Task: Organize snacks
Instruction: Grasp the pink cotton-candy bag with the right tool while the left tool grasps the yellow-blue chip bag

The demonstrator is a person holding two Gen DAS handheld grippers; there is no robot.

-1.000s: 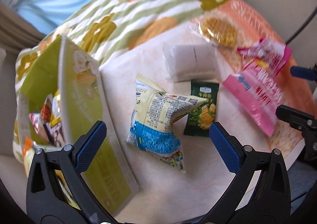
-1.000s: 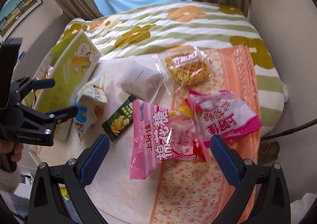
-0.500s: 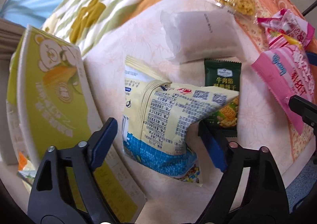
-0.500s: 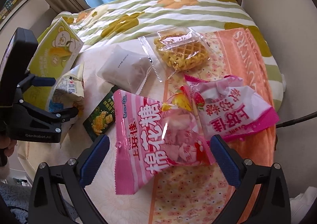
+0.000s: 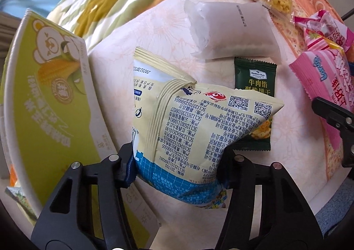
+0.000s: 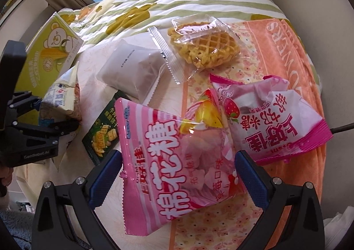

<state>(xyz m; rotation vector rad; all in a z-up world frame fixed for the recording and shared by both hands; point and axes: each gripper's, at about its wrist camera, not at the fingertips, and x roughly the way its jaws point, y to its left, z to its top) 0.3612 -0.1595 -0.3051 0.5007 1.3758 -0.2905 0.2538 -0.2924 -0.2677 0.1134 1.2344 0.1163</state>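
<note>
- Left gripper: jaws clamped on the lower end of the yellow-blue snack bag, beside the green box.
- Right gripper: jaws wide, straddling the pink marshmallow bag.
- Dark green biscuit packet: partly under the yellow-blue bag.

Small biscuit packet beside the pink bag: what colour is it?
Dark green biscuit packet, clearest in the left wrist view.

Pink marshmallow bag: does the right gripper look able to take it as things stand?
Probably yes. The right gripper is open, its fingers either side of the pink marshmallow bag, which lies on top with nothing over it; only the strawberry bag touches its edge.
</note>
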